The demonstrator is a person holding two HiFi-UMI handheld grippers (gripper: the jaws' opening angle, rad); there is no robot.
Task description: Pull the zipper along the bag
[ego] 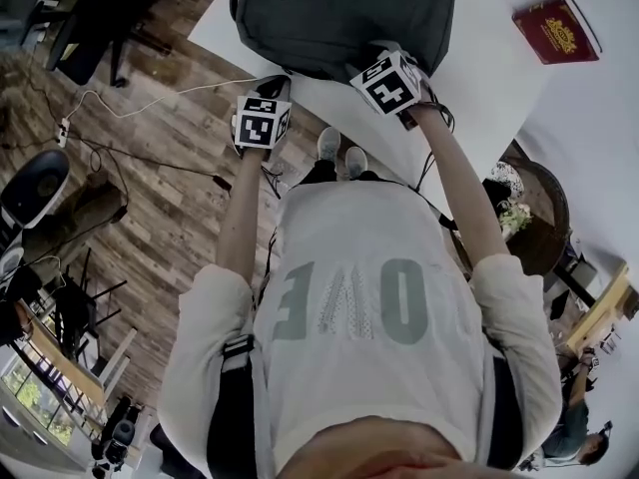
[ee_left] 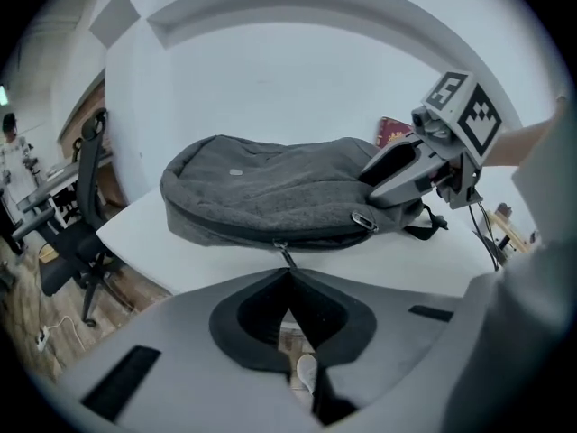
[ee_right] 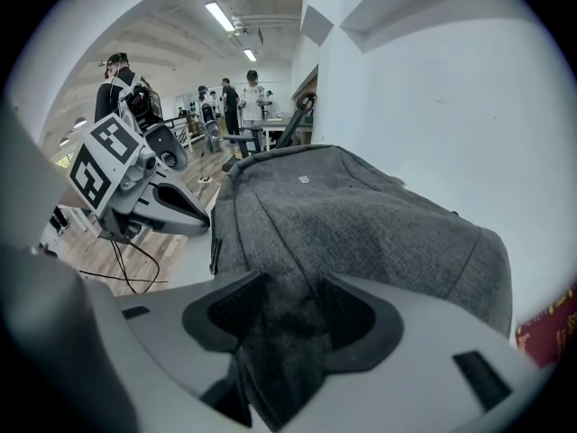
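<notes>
Fingers of the left gripper [ee_left: 288, 275] pinch the zipper pull [ee_left: 285, 257] at the bag's [ee_left: 270, 183] near edge (track [ee_left: 234, 235] runs sideways along it); right gripper [ee_right: 290, 318] clamps bag fabric further right.

A white table [ego: 479, 98] stands on a floor [ego: 160, 168] of wood planks. A dark grey bag [ego: 339, 13] lies flat on the table, close to its near edge. A red book [ego: 556, 30] with gold print on its cover lies flat on the same table, well apart from the bag, to its right in the head view. On the floor, a pale cable [ego: 130, 108] trails across the planks, and a black office chair [ee_left: 77, 233] stands near the table.
</notes>
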